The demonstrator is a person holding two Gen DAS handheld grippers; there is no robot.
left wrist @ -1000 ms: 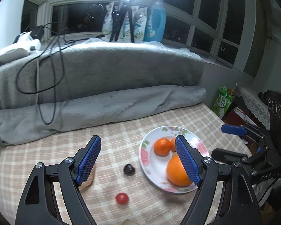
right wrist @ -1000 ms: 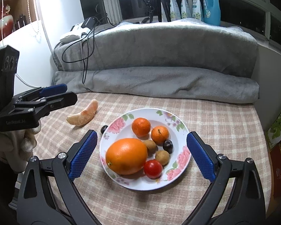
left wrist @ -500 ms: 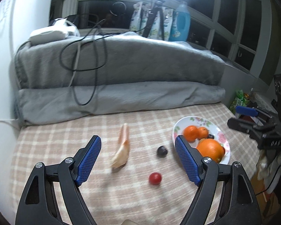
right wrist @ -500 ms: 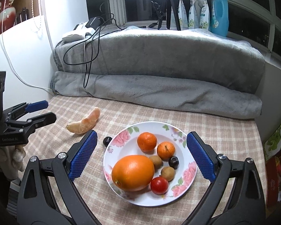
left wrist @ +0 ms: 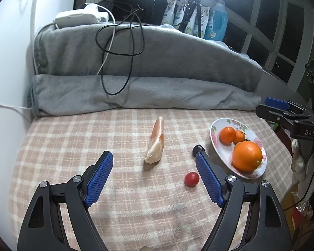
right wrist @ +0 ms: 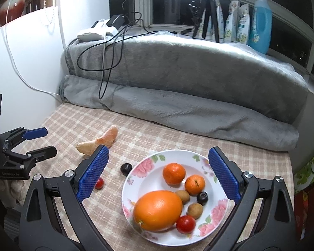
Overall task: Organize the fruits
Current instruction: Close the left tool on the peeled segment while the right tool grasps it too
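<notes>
A floral white plate holds a big orange, two small oranges, brown longans, a dark plum and a red tomato. On the checked cloth lie a pomelo wedge, a dark plum and a small tomato. My left gripper is open and empty, above the cloth near the wedge. My right gripper is open and empty over the plate.
A rolled grey blanket with black and white cables lines the back. A white wall stands at the left. Bottles and a tripod stand on the window sill. The table edge drops off at the right, beside a green box.
My left gripper has swung left, away from the plate, so the wedge and loose fruits now sit between its fingers. My right gripper has drawn back slightly from the plate.
</notes>
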